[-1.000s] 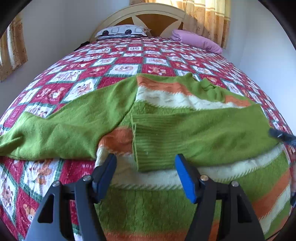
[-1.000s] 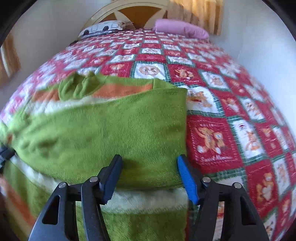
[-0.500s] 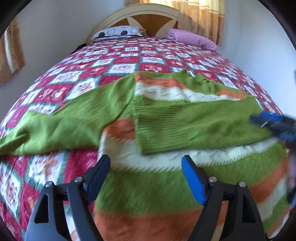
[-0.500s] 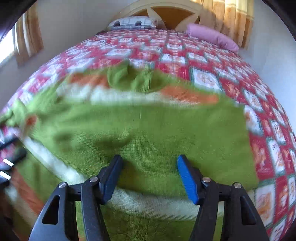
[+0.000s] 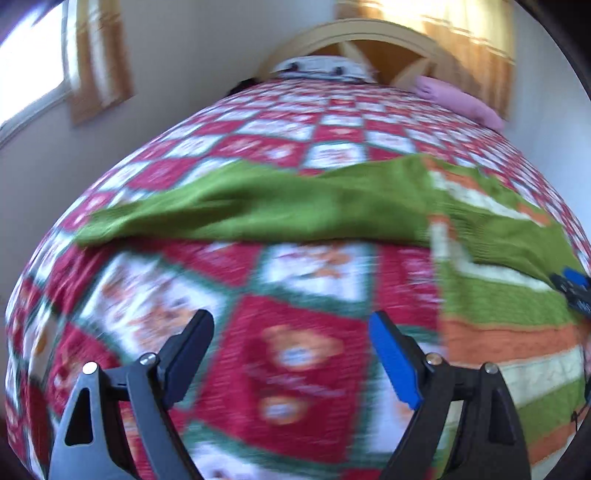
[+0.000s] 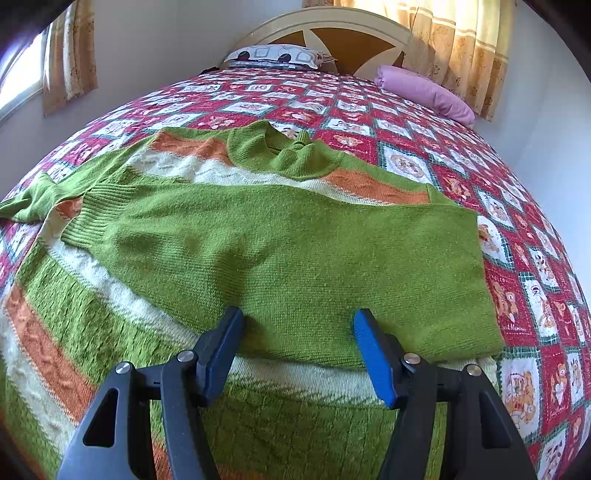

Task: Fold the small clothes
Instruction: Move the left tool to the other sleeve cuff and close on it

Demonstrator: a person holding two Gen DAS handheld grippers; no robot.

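Note:
A green sweater (image 6: 295, 251) with orange and cream stripes lies flat on the bed. Its right sleeve (image 6: 332, 258) is folded across the chest. Its left sleeve (image 5: 258, 206) stretches out straight over the quilt. My left gripper (image 5: 291, 350) is open and empty above bare quilt, short of that outstretched sleeve. My right gripper (image 6: 297, 354) is open and empty above the lower edge of the folded sleeve. The tip of the right gripper shows at the right edge of the left wrist view (image 5: 572, 288).
The bed has a red, white and green patchwork quilt (image 6: 517, 295). A patterned pillow (image 6: 277, 55) and a pink pillow (image 6: 424, 92) lie by the headboard (image 6: 332, 33). Walls and curtains stand close on both sides.
My left gripper has swung left, off the sweater's body to the quilt below the outstretched sleeve. My right gripper has steadied over the folded sleeve.

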